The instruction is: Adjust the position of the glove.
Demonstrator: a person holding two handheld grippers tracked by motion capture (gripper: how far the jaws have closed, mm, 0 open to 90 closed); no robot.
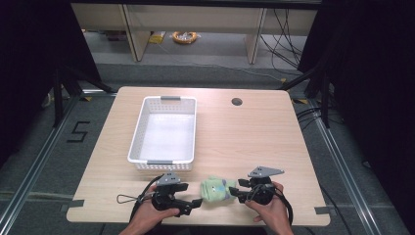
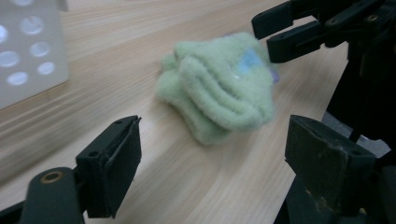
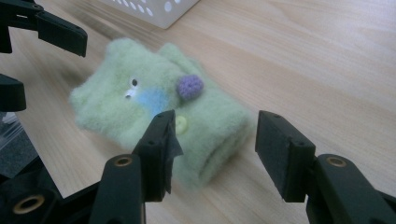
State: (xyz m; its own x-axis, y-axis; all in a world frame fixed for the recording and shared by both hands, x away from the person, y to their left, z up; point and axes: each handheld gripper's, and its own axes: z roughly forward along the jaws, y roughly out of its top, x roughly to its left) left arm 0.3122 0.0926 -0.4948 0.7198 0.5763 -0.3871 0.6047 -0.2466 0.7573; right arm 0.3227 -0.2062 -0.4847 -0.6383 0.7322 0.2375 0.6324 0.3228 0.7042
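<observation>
With both claws released, I judge the folded fuzzy green sock (image 3: 159,116) light and squashy, so I'd have my right gripper (image 3: 212,142) pinch its thick folded end while my left gripper (image 2: 210,154) waits open

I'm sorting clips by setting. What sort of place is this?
Probably a lab or recording workspace, not a home. A bare wooden table stands among black curtains, with metal floor rails, loose cables, and a "5" marked on the floor.

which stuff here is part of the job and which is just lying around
In the job:
- green sock, folded, on the table
- left tool, open, beside the sock
- right tool, open, at the sock

Lying about:
- white basket, empty
- yellow cable coil on the floor behind
</observation>
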